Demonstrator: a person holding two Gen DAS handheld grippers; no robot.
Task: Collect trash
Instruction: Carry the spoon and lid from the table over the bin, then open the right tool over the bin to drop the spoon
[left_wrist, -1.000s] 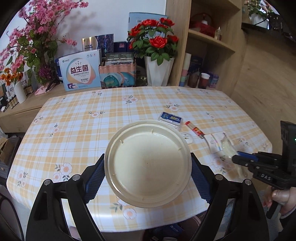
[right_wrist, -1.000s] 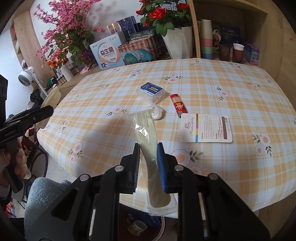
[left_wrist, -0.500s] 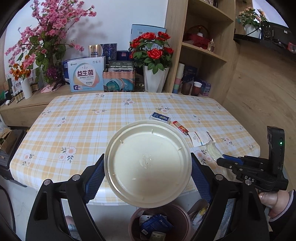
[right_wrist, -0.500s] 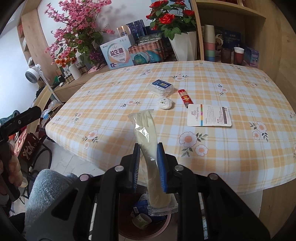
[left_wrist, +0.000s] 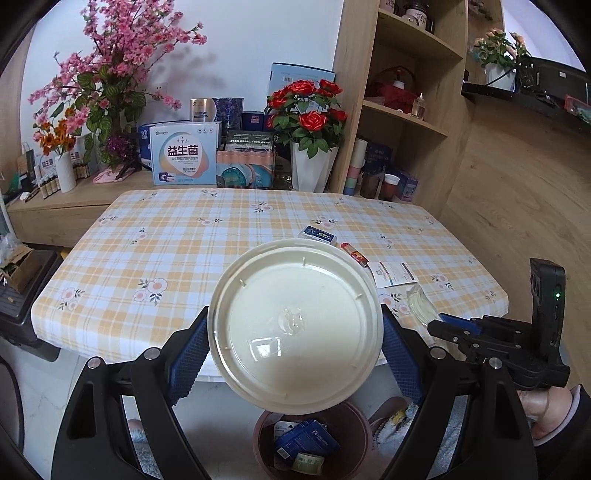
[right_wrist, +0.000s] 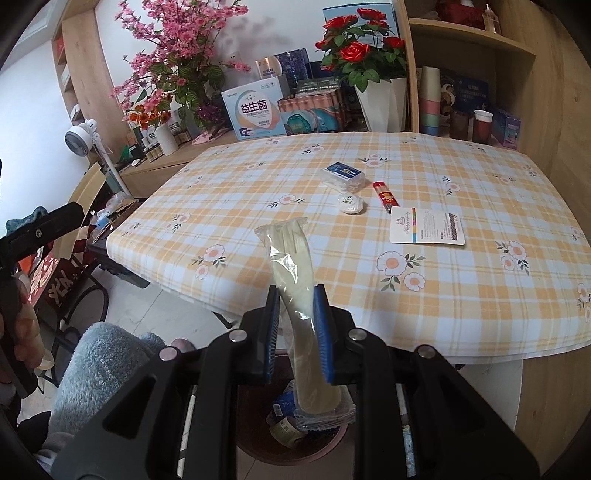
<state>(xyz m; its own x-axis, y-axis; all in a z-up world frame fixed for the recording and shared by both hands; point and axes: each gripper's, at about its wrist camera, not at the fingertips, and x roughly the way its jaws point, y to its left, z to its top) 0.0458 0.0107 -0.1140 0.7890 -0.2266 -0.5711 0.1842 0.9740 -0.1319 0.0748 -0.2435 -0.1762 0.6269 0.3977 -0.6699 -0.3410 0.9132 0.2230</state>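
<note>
Blue-padded left fingers (left_wrist: 192, 354) stand wide, clamping a light, stiff plastic lid (left_wrist: 295, 325) by its rim above the bin (left_wrist: 354, 432). Right fingers (right_wrist: 271, 328) pinch narrowly on a slippery, crinkly cutlery packet (right_wrist: 291, 273), best held mid-length. Its lower end hides the bin's contents; remaining litter lies on the desk (right_wrist: 480, 314).

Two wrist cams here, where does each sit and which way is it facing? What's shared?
Left wrist: on the left gripper, looking forward and down past the held plastic plate to the table and bin; the right gripper and a hand show.
Right wrist: on the right gripper, which clamps wrapped cutlery over the bin; a blue fleece sleeve shows.
Shared: table, card, red packet, roses.
</note>
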